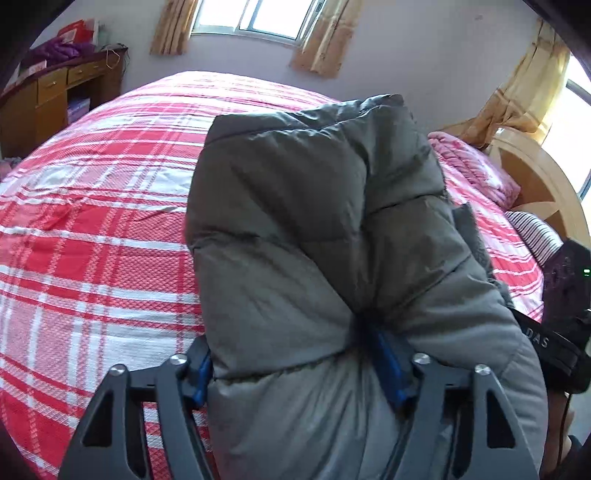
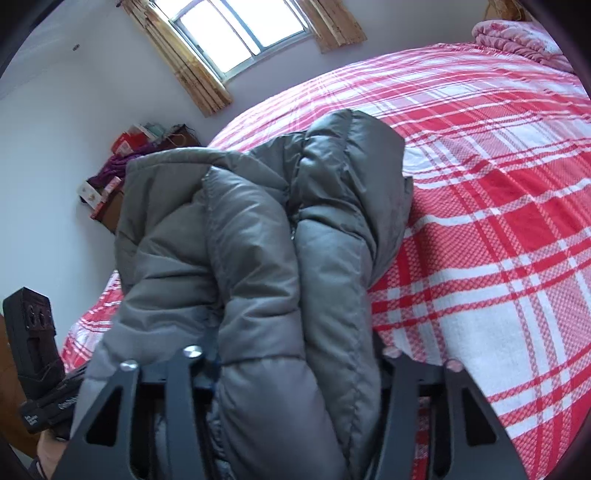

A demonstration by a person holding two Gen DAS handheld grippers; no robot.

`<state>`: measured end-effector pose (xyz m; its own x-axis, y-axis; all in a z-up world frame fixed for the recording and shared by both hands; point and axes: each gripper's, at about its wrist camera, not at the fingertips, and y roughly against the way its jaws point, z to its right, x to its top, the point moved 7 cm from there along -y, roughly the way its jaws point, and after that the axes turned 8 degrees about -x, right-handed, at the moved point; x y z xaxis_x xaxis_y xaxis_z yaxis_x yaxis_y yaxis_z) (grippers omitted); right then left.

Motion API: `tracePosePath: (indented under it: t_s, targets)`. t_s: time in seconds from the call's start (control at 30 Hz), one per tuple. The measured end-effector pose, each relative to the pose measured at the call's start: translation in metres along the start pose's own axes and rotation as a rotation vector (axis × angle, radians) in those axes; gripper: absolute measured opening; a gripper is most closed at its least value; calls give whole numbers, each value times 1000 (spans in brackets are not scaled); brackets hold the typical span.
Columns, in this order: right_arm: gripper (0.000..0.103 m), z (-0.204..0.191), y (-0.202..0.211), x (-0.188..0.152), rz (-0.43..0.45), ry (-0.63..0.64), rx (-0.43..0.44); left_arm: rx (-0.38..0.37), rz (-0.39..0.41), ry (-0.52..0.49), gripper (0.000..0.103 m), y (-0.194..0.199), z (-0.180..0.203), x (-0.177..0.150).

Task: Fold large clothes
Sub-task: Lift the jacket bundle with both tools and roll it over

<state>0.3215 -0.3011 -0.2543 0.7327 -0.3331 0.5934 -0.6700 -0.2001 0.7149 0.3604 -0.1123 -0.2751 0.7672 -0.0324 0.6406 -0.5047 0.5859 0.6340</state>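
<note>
A grey quilted puffer jacket (image 1: 314, 221) is bunched up and lifted over the bed with the red and white plaid cover (image 1: 92, 221). My left gripper (image 1: 295, 373) is shut on a thick fold of the jacket; its blue fingertips (image 1: 389, 365) press into the fabric. In the right wrist view the same jacket (image 2: 258, 240) hangs in folds in front of the camera. My right gripper (image 2: 295, 365) is shut on its padded edge, with the fingertips hidden by the fabric. The right gripper's body (image 1: 565, 295) shows at the right edge of the left wrist view.
A wooden desk with drawers (image 1: 55, 96) piled with purple cloth stands at the bed's far left. A folded pink blanket (image 1: 476, 166) and a striped pillow (image 1: 532, 229) lie by the wooden headboard (image 1: 546, 192). Curtained windows (image 1: 255, 18) are behind the bed.
</note>
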Motion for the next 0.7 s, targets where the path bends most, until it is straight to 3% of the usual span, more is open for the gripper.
tracePosePath:
  t_s: [0.03,0.1,0.2,0.47,0.7]
  targets:
    - [48,1,-2,0,-9,-11,15,-10,-1,2,59,1,0,0]
    - [38,5,-4,2,-19,-31,41,-4,11,-30,32,7,7,4]
    - [26,-1,6,2,2,0,48,37,30,-110,22,24,24,7]
    - [21,-8,46,1,76,-19,140,47,142,-212,20,79,40,28]
    - [20,-47,93,20,159,34,197,63,225,-227,19,120,41,44]
